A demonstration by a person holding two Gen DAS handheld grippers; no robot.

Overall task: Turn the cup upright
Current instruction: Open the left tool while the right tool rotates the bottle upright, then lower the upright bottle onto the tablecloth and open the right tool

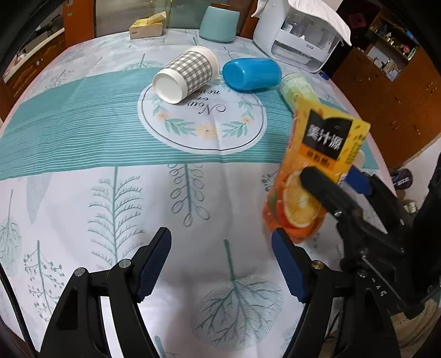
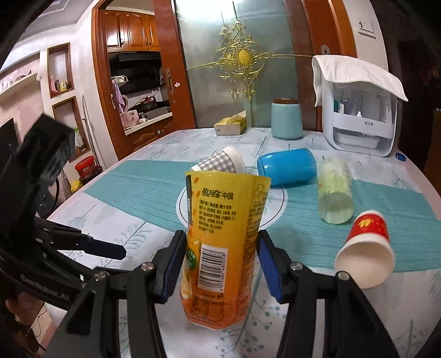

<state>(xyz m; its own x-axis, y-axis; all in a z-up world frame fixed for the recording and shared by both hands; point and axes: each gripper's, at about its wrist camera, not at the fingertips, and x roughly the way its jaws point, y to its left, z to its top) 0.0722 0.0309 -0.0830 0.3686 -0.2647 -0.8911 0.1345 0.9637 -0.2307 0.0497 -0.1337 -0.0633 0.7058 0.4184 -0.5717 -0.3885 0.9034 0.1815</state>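
Note:
A yellow-orange juice cup (image 2: 220, 247) stands upright on the tablecloth between the fingers of my right gripper (image 2: 220, 261); the left pad touches it, the right pad shows a small gap. In the left wrist view the same cup (image 1: 317, 170) is at the right, tilted slightly, with the right gripper's fingers (image 1: 325, 190) around it. My left gripper (image 1: 220, 264) is open and empty over the cloth. A checked paper cup (image 1: 187, 74), a blue cup (image 1: 252, 74), a pale green cup (image 2: 335, 192) and a red paper cup (image 2: 366, 247) lie on their sides.
A teal canister (image 1: 219, 23), a tissue box (image 1: 147, 26) and a white appliance (image 1: 300, 35) under a cloth stand along the table's far edge. A blue bottle cap (image 2: 401, 156) lies near the appliance.

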